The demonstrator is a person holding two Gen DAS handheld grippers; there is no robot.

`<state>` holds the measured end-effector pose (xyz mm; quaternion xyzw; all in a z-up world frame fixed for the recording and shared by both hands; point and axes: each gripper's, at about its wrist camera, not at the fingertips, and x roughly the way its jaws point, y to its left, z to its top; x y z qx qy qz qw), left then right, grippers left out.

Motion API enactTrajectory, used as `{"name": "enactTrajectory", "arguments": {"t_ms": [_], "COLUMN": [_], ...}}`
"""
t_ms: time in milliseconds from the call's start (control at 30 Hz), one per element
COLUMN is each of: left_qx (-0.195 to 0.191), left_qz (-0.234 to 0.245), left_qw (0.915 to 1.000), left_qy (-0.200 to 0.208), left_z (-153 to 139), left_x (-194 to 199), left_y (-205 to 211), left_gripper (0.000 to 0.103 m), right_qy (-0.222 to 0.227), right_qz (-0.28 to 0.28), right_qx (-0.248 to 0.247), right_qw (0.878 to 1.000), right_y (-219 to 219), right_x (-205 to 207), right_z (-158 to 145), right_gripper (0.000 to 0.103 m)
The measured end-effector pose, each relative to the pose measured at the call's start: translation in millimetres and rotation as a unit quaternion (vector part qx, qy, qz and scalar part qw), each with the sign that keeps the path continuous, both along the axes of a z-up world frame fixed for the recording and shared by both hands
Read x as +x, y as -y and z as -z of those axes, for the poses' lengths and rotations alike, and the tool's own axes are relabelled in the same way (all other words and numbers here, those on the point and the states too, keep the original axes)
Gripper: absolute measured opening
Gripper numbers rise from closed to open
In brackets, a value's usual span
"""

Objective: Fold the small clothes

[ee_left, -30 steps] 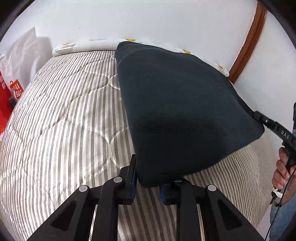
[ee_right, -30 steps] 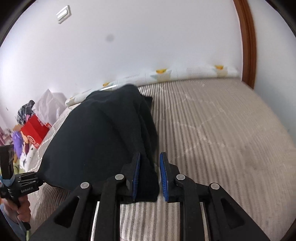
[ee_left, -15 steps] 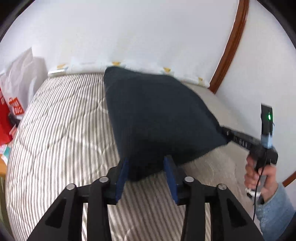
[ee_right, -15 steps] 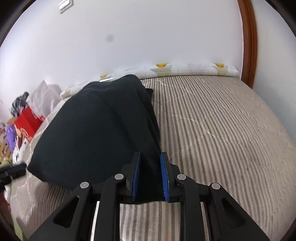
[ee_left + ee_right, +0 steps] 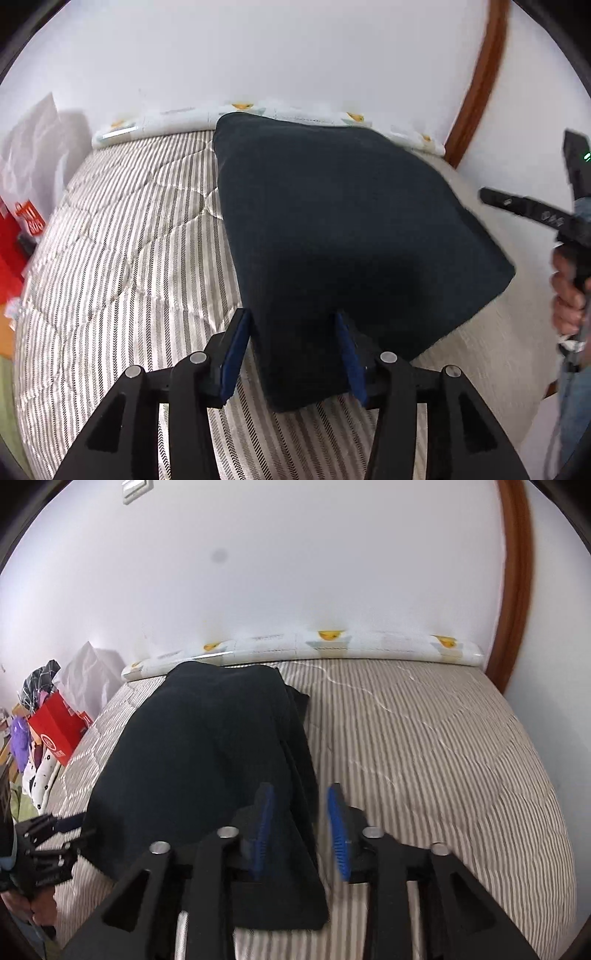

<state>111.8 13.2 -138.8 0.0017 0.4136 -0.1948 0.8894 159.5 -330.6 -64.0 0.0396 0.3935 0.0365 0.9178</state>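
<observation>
A dark navy garment (image 5: 351, 229) lies folded on the striped mattress (image 5: 122, 258). Its near left corner sits between the blue pads of my left gripper (image 5: 291, 325), whose jaws are opening and no longer press the cloth. In the right wrist view the garment (image 5: 207, 746) has its near right edge draped between the pads of my right gripper (image 5: 300, 794), also opening, with a gap on the right side. The right gripper (image 5: 517, 206) shows at the far right of the left wrist view, held by a hand (image 5: 569, 295).
A white bolster with yellow prints (image 5: 332, 646) runs along the wall at the mattress's far edge. A red bag (image 5: 55, 727), a white plastic bag (image 5: 92, 672) and a pile of clothes stand left of the bed. A brown door frame (image 5: 480, 85) rises on the right.
Both grippers were shut on the garment's near corners; their jaws have since spread and let the cloth go. Both have drawn back and up a little, and the garment rests on the mattress.
</observation>
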Motion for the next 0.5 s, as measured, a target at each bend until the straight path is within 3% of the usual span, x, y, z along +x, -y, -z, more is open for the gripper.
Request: {"name": "enactTrajectory", "arguments": {"t_ms": [167,333,367,400,500], "left_qx": [0.001,-0.008,-0.007,-0.004,-0.004], "left_qz": [-0.018,-0.008,-0.002,0.001,0.006], "left_qw": [0.9998,0.9999,0.9999,1.0,0.9998], "left_qy": [0.008,-0.007,-0.009,-0.009,-0.016], "left_z": [-15,-13,-11,-9,-4], "left_x": [25,48,51,53,59], "left_y": [-7,-6,-4,-2,0], "left_gripper": [0.046,0.046,0.047,0.047,0.048], "right_qy": [-0.025,-0.084,-0.088,-0.085,-0.046], "right_qz": [-0.011,-0.003,-0.008,-0.016,-0.047], "right_qx": [0.012,0.068,0.08,0.091,0.084], "right_qw": [1.0,0.994,0.993,0.992,0.994], "right_y": [-12,-6,-6,-5,-4], "right_x": [48,92,97,100,94], "right_z": [6,34,38,41,32], "right_gripper": [0.043,0.043,0.037,0.015,0.007]}}
